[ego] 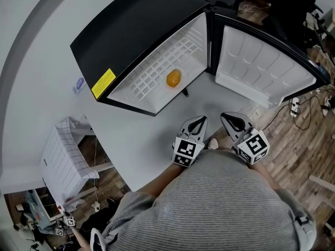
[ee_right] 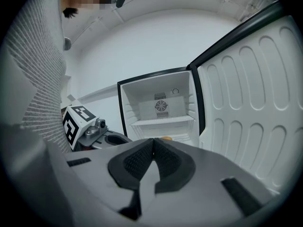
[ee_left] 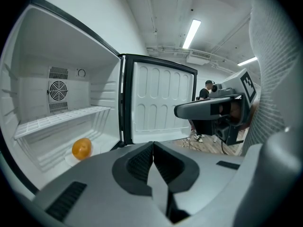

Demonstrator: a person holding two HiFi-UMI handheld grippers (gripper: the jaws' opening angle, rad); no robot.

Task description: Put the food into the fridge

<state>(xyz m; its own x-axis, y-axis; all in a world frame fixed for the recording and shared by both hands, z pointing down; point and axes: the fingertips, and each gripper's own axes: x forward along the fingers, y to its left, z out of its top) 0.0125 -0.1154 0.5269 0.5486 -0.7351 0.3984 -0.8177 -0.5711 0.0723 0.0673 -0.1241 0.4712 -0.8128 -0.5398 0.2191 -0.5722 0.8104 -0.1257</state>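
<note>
Grey ribbed sweater fills the near edge, and right against it you've got both tools tucked in close to your body. Left tongs (ee_left: 153, 150): pressed together tip to tip, nothing between them. Right tongs (ee_right: 153, 146): same story, closed flat and empty. They sit side by side, both pointing at the fridge (ego: 136, 35).

Past the tips, the door (ego: 261, 67) hangs wide on your right, its white ribbed liner facing you. Inside, the round orange food (ego: 174, 78) sits on the lower level, beneath the white wire shelf (ee_left: 61, 119) and well apart from either tool. Further back, the little fan grille (ee_left: 57, 90) shows on the rear wall.

By my reading, the placing step looks done: the food is in and you carry nothing. I can't spot any other food in these views, so what's left is probably the door. For that, reach your right tongs out past the door's free edge, get behind or against the panel, and swing it toward the cabinet in a smooth arc. Closed tips make a fine pusher. Keep the left tool clear of the gap as it narrows.
</note>
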